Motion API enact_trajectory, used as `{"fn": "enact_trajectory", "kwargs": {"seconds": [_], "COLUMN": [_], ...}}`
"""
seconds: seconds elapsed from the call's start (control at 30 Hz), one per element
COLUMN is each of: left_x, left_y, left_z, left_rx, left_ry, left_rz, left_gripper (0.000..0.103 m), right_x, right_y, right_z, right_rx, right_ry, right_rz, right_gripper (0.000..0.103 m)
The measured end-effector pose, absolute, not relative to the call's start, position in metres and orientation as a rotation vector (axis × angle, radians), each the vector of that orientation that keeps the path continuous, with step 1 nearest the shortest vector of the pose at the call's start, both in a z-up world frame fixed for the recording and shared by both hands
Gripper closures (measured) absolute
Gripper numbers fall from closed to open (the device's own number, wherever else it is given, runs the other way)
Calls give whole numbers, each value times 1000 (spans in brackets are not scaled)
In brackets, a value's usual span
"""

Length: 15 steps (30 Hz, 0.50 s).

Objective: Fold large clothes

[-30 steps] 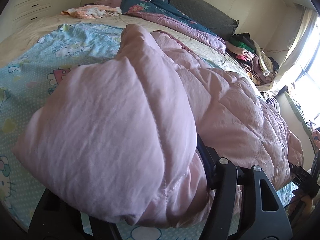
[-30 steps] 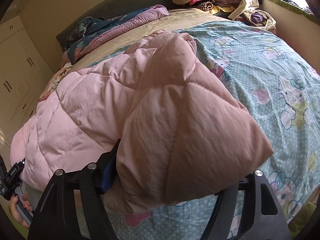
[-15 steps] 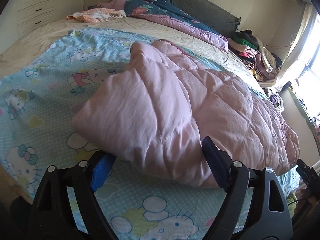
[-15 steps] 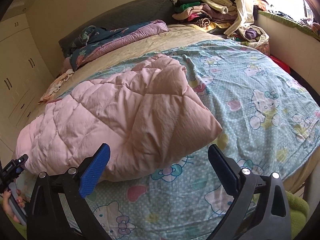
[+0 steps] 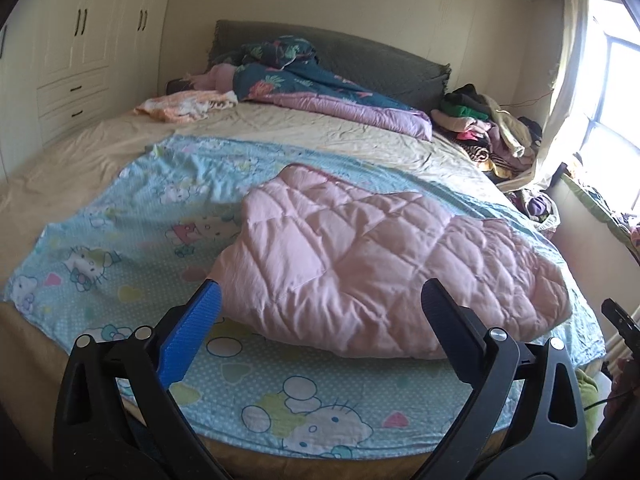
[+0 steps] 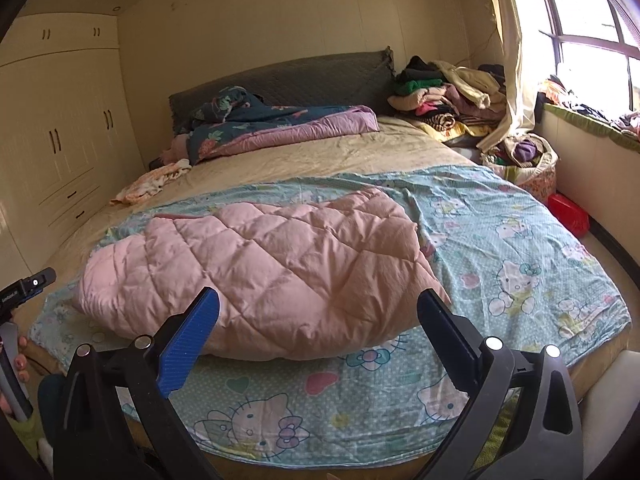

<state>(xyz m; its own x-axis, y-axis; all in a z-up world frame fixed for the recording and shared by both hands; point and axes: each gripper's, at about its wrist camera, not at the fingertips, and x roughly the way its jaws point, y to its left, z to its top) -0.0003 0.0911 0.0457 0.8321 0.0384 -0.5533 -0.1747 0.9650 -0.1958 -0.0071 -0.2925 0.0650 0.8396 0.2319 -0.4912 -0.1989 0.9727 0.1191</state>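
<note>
A pink quilted jacket (image 5: pixel 360 272) lies folded in a puffy bundle on the light blue cartoon-cat sheet (image 5: pixel 120 248) near the foot of the bed. My left gripper (image 5: pixel 320 284) hovers above and in front of the jacket's near edge; its jaws are opening and nothing is between them. In the right wrist view the same jacket (image 6: pixel 260 272) rests on the sheet (image 6: pixel 500 240). My right gripper (image 6: pixel 319 294) stands open before it, clear of the fabric, holding nothing.
A dark floral duvet (image 5: pixel 304 80) lies bunched against the grey headboard. A pile of loose clothes (image 6: pixel 444 96) sits at the bed's far corner by the window, with a full bag (image 6: pixel 524 160) and a red object (image 6: pixel 568 212) on the floor. Wardrobes (image 5: pixel 80 40) line the left wall.
Both grippers have let go of the pink jacket, opened wide and drawn back and up. The jacket has dropped onto the sheet in a folded bundle.
</note>
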Motion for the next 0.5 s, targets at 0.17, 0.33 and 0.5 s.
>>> {"fn": "enact_trajectory", "kwargs": {"seconds": [0.17,0.33,0.5], "left_x": [-12,-20,-26], "left_y": [69,43,19], "left_z": [57,51,37], "left_rx": [-215,-214,-177], "left_ry": [553,567,599], "left_rz": [86,34,3], "left_gripper": [9,9,9], "right_x": [-33,-49,-60], "right_y": [-278,-262,-248], "right_z": [77,76,66], "right_rx": [34,15,12], "right_ry": [471,462,478], "right_rz": [249,281,288], "right_gripper": [4,4,4]}}
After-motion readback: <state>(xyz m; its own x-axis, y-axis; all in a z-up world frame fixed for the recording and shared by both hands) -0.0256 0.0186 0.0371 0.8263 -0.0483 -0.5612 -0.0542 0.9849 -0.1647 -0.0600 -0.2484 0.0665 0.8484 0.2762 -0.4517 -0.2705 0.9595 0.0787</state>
